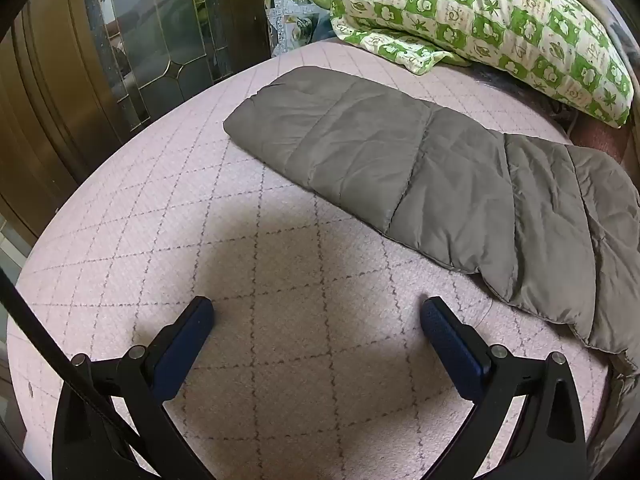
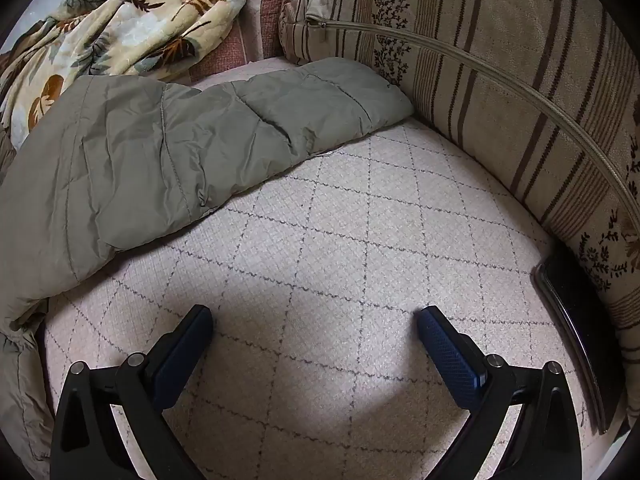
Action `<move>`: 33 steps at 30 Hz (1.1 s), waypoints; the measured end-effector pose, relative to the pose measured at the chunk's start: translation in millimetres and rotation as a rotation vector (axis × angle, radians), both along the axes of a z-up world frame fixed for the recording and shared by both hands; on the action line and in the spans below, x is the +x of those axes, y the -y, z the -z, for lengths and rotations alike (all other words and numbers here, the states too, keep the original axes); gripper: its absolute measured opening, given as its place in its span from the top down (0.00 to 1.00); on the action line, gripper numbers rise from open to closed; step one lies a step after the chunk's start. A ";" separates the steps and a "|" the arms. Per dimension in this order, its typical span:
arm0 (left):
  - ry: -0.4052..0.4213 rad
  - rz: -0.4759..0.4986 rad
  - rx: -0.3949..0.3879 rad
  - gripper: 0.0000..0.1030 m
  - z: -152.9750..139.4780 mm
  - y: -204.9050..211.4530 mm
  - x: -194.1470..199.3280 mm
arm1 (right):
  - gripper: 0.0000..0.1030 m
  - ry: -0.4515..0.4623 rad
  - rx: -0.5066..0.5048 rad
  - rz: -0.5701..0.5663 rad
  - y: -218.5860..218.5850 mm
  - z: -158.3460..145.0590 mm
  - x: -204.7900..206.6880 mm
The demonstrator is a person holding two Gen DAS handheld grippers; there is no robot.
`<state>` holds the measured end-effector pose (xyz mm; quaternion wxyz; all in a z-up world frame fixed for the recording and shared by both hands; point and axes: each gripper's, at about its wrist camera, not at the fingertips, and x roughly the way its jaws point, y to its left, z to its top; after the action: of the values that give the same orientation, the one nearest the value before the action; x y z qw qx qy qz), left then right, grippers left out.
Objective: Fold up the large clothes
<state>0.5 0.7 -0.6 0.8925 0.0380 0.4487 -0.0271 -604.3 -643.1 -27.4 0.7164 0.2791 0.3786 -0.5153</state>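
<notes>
Both my jaws gape, holding nothing: left gripper (image 1: 316, 316), right gripper (image 2: 314, 324) | olive-grey quilted puffer garment (image 1: 400, 152) lies upper right in left view, upper left (image 2: 140, 148) in right, on pale diamond-patterned rug (image 1: 280, 280) | probably light, soft, slippery (pinch a quilted edge) | its middle is cut off.

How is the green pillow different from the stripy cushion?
The green pillow has green and cream squares with leaf pictures; the stripy cushion has brown stripes and small dark flower sprigs. The stripy cushion shows a long zip along its edge; no zip shows on the green pillow. The stripy cushion touches one sleeve of the grey padded coat; the green pillow lies just clear of the other. Both rest at the rug's edge.
</notes>
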 end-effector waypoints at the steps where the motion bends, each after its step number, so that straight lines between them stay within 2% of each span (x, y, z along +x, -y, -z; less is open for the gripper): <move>1: 0.000 0.000 -0.004 0.00 0.4 -0.4 -0.1 | 0.00 0.002 0.008 0.000 0.3 0.0 -0.1; 6: -0.028 0.034 0.005 0.00 -1.6 -0.8 -8.5 | 0.00 -0.014 0.012 0.026 -0.3 0.7 2.0; 9: -0.024 0.053 -0.009 0.00 -4.1 -9.1 -29.5 | 0.00 0.029 0.045 0.037 -8.7 -1.4 -8.6; 14: -0.025 0.116 -0.023 0.00 -4.0 -25.2 -81.9 | 0.00 0.058 0.058 -0.060 -52.4 -3.8 -34.8; 16: -0.024 0.122 0.022 0.00 -11.0 -31.9 -103.2 | 0.00 0.038 0.073 -0.084 -68.9 -9.8 -42.2; 17: 0.011 0.120 0.047 0.00 -20.0 -36.7 -115.7 | 0.04 0.036 0.080 -0.076 -77.8 -14.1 -50.8; 19: 0.139 0.094 0.074 0.00 -49.0 -49.9 -148.6 | 0.07 0.091 0.059 -0.018 -96.7 -32.7 -76.6; 21: 0.260 0.061 0.043 0.00 -77.4 -64.1 -185.8 | 0.07 0.172 -0.036 0.042 -130.4 -61.6 -104.9; 23: 0.395 0.044 -0.034 0.00 -105.2 -77.3 -240.8 | 0.07 0.252 -0.174 0.064 -176.7 -90.7 -125.9; 26: 0.471 0.062 -0.128 0.00 -110.0 -74.7 -315.6 | 0.07 0.356 -0.362 0.003 -256.5 -119.8 -136.4; 28: 0.456 0.127 -0.126 0.00 -94.2 -58.4 -367.6 | 0.07 0.390 -0.439 -0.103 -307.6 -129.5 -128.2; 29: 0.452 0.167 -0.127 0.00 -88.1 -51.5 -391.1 | 0.07 0.377 -0.462 -0.166 -333.0 -130.7 -118.5; 31: 0.424 0.287 -0.144 0.00 -75.1 -30.6 -441.1 | 0.07 0.400 -0.494 -0.256 -381.8 -128.5 -111.1; 33: 0.365 0.403 -0.148 0.00 -69.5 -6.3 -465.6 | 0.07 0.433 -0.429 -0.337 -410.4 -125.2 -92.0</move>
<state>-465.1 7.0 68.9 0.9355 0.0653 0.2608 -0.2294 -696.3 -232.7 97.7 0.8975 0.1586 0.1414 -0.3865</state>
